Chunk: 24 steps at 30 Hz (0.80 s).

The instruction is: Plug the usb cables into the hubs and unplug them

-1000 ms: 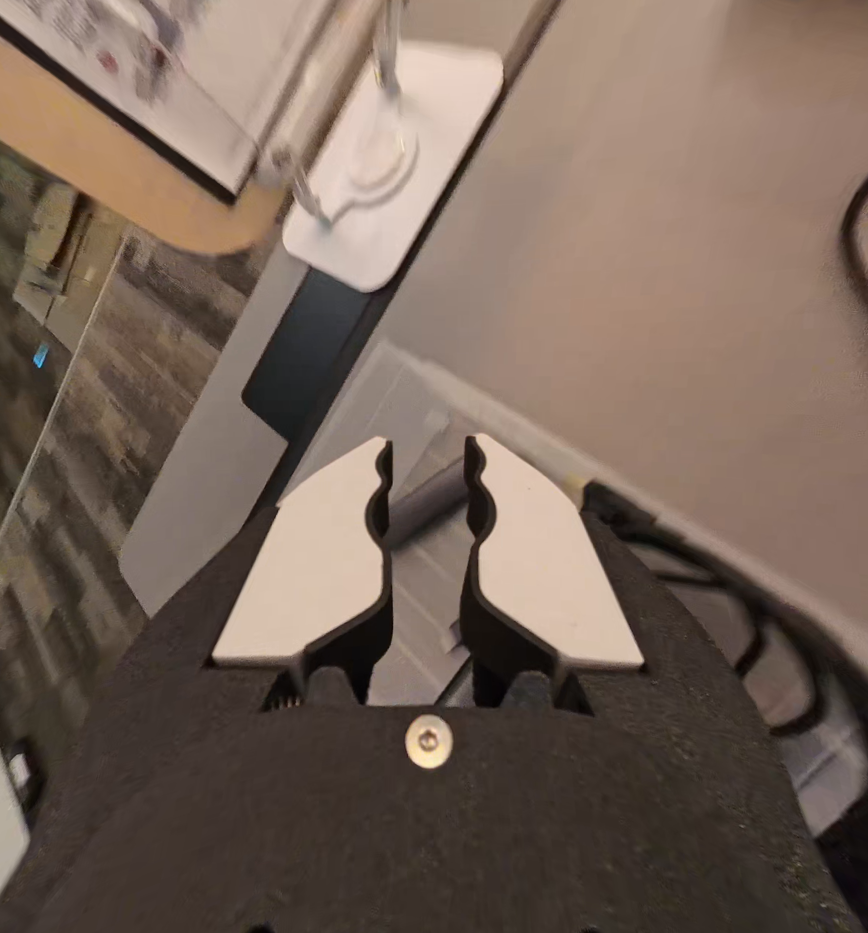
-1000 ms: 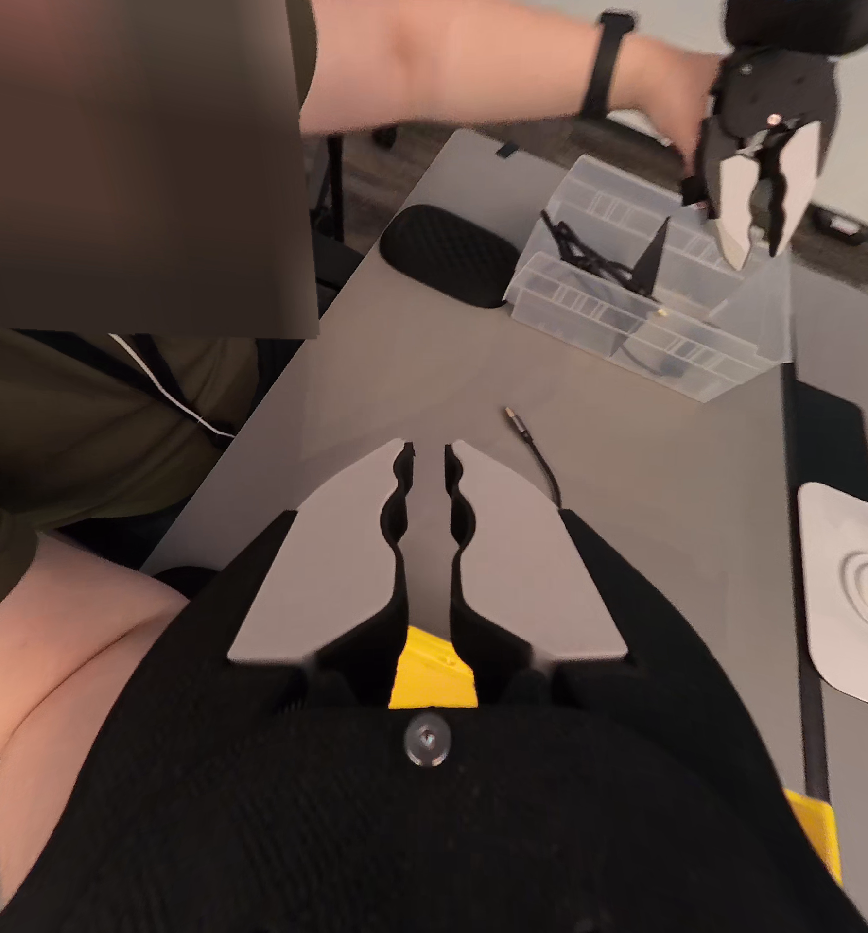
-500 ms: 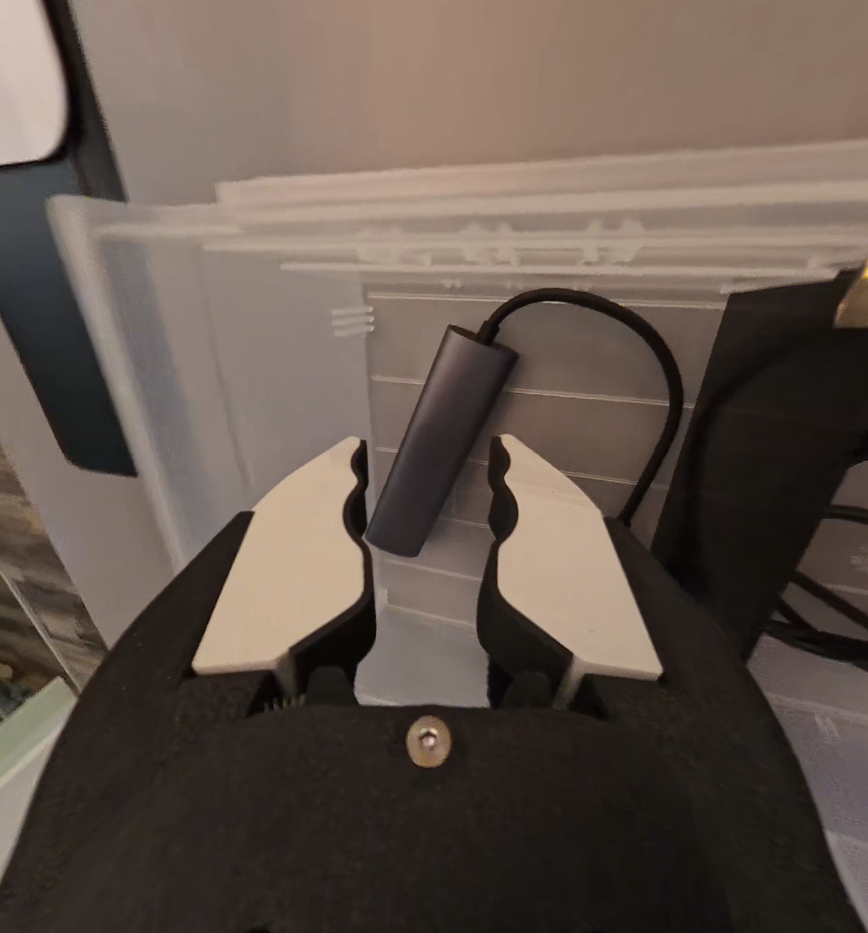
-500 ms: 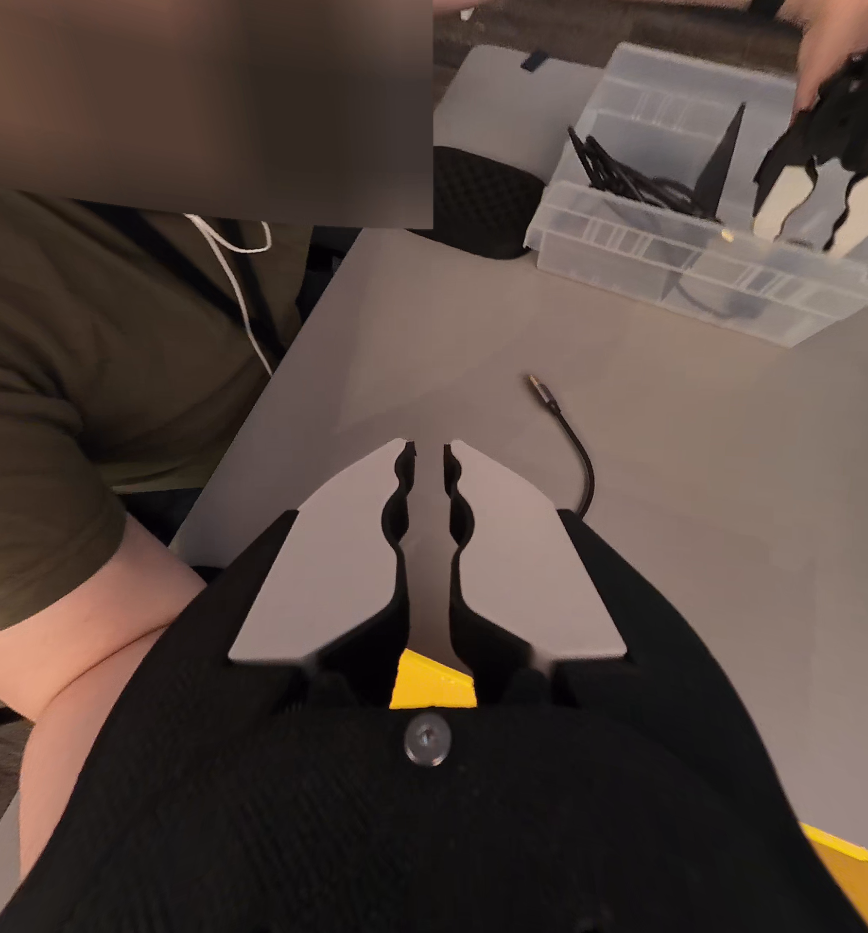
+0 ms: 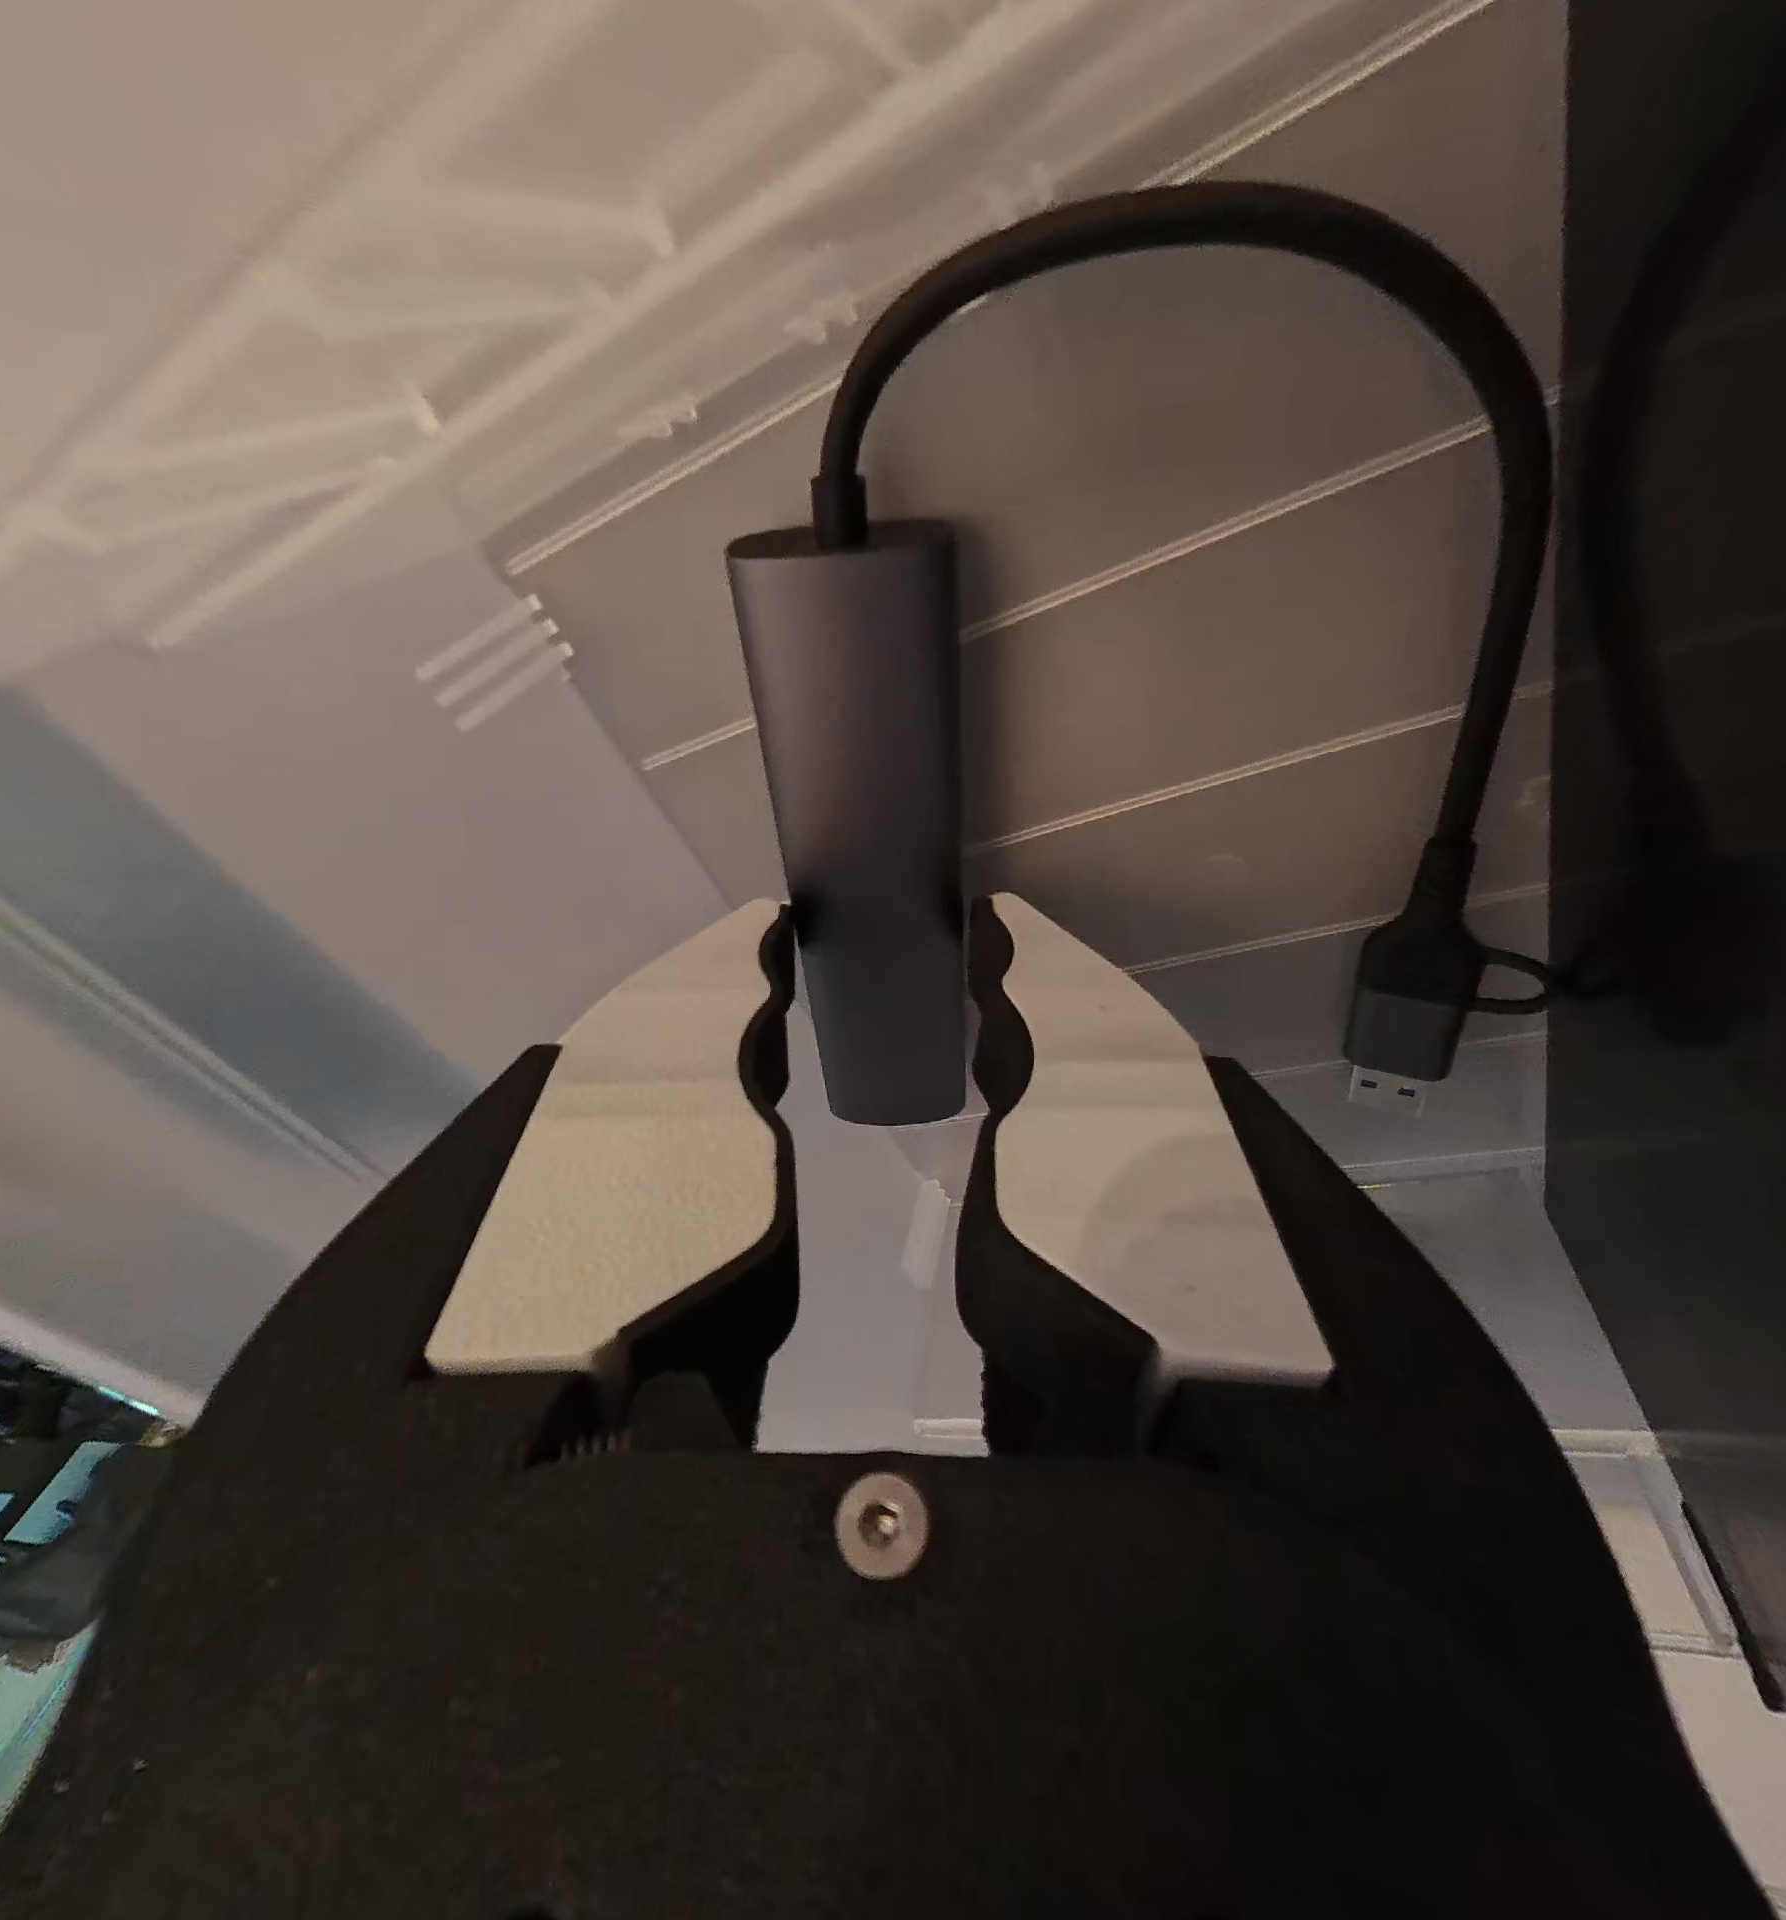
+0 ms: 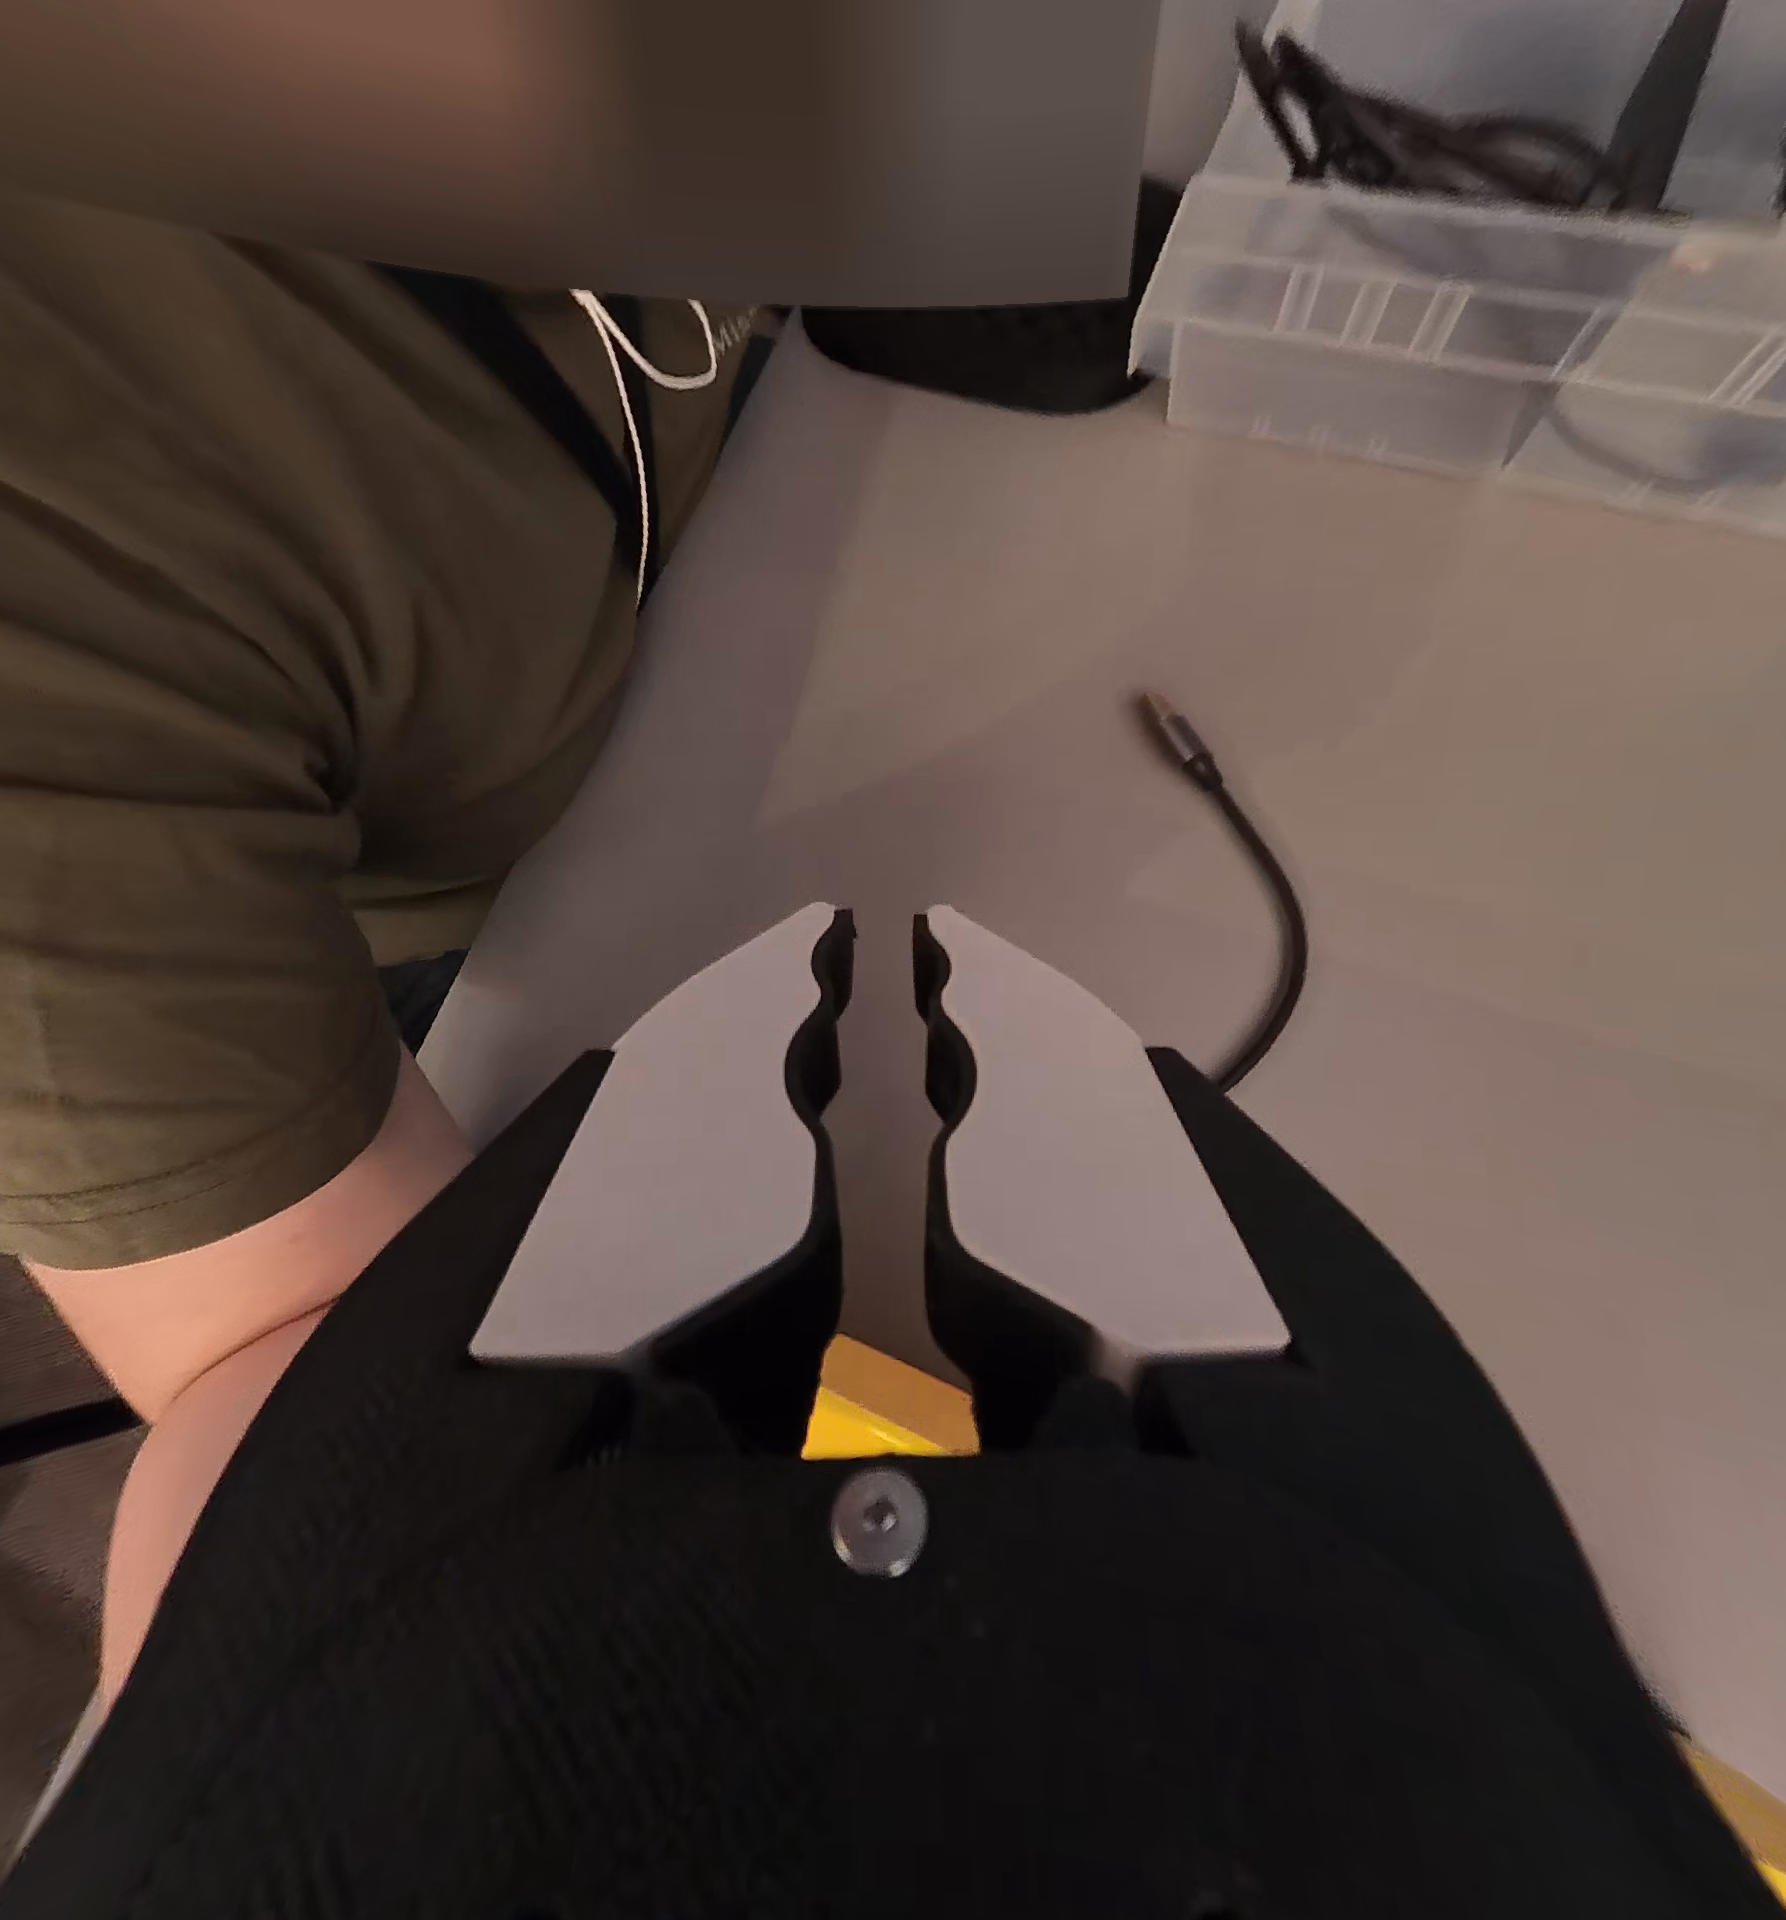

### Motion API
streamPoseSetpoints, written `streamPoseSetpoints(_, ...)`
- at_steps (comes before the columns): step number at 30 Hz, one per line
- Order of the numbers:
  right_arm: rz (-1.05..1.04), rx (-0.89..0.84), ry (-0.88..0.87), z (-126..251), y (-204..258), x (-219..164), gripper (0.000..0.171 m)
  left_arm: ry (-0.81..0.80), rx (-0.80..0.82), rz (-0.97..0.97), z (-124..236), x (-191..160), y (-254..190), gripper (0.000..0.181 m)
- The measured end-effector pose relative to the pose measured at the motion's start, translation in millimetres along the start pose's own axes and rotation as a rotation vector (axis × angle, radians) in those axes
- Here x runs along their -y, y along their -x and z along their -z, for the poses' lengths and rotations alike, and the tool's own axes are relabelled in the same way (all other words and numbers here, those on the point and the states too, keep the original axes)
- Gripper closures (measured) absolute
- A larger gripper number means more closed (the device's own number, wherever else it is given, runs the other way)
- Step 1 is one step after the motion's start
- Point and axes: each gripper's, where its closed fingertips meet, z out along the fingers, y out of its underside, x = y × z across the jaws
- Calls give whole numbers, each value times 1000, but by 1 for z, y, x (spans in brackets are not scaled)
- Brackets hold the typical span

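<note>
In the left wrist view a dark grey USB hub (image 5: 847, 707) lies in a clear plastic organiser box (image 5: 1232, 727). Its black cable (image 5: 1388, 260) loops round to a grey USB plug (image 5: 1403, 1023). My left gripper (image 5: 884, 914) is shut on the near end of the hub, with both fingertips touching its sides. In the right wrist view my right gripper (image 6: 884, 925) is empty with its jaws almost together, above the grey table (image 6: 1491, 831). A loose black USB cable (image 6: 1284, 935) lies on the table just right of it, its plug (image 6: 1175, 738) pointing away.
A black divider panel (image 5: 1699, 623) stands to the right of the hub. The clear box (image 6: 1388, 343) with several black cables (image 6: 1408, 125) sits at the table's far right. A person in an olive shirt (image 6: 193, 623) sits at the left. A yellow object (image 6: 889, 1403) shows under the right gripper. One gripper's finger ends stand about 45 centimetres off the other's.
My left gripper swung down into the clear box, moved onto the hub and closed on its sides. My right gripper drifted slightly toward the loose cable and kept the same narrow gap.
</note>
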Motion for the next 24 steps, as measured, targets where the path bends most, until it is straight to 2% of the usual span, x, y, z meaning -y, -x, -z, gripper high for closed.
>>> streamPoseSetpoints(4, -47, 44, 35, -5, -2, -6, 159, 13, 4, 13, 0, -1, -1, 151)
streamPoseSetpoints(6, -51, 73, 39, -7, 0, -7, 165, 28, 9, 24, 0, -2, -3, 151)
streamPoseSetpoints(13, -21, 48, 32, -7, -2, -2, 165, 85, 97, 92, 6, -20, -7, 151)
streamPoseSetpoints(18, -15, 19, 28, -8, -8, 1, 165, 99, 216, 171, 34, -26, -1, 151)
streamPoseSetpoints(24, 7, -6, -2, -20, -19, 13, 165, 143, 355, 217, 91, -26, 7, 152)
